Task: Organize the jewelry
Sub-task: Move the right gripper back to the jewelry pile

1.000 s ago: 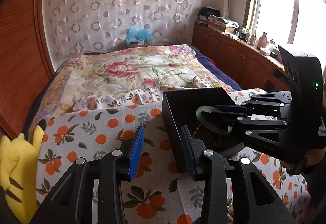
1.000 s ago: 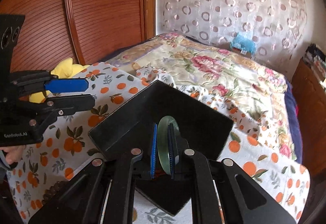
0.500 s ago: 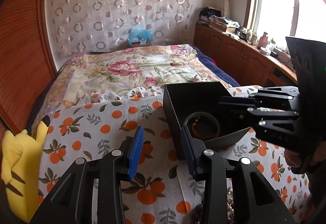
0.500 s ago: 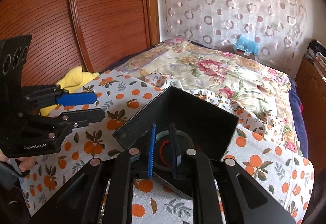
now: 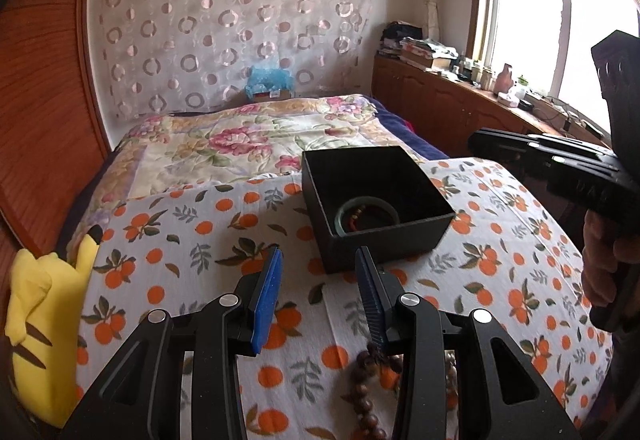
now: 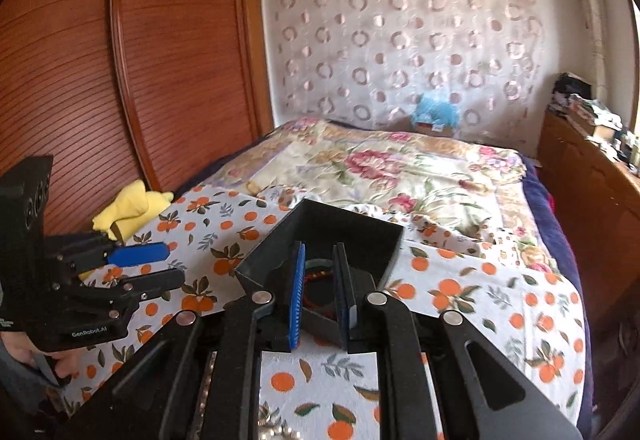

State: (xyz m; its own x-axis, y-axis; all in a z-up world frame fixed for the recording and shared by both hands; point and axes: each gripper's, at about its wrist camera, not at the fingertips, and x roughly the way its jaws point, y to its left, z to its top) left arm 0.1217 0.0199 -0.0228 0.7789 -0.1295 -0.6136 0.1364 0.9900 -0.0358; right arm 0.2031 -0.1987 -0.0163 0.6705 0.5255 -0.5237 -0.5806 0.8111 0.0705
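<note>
A black open box (image 5: 400,236) stands on the orange-print cloth (image 5: 200,224). A green bangle (image 5: 366,205) lies flat on its floor, with a red bead bracelet (image 5: 355,218) inside the ring. My left gripper (image 5: 318,296) hovers open just short of the box's near corner, nothing between its blue pads. A string of brown wooden beads (image 5: 368,396) lies under it. My right gripper (image 6: 320,296) is pulled back above the box (image 6: 360,236), its jaws opening and empty. The bangle (image 6: 320,263) shows beyond them. The left gripper (image 6: 160,266) is at the left.
A yellow plush toy (image 5: 40,320) lies at the cloth's left edge. Beyond the box is a floral quilt (image 5: 240,144). A wooden cabinet (image 5: 440,108) with clutter runs under the window on the right. A wooden wardrobe (image 6: 80,80) stands on the left. A hand (image 5: 600,240) holds the right gripper (image 5: 480,140).
The right gripper let go of the green bangle, which now lies in the box, then drew back and up. The left gripper also backed away from the box.
</note>
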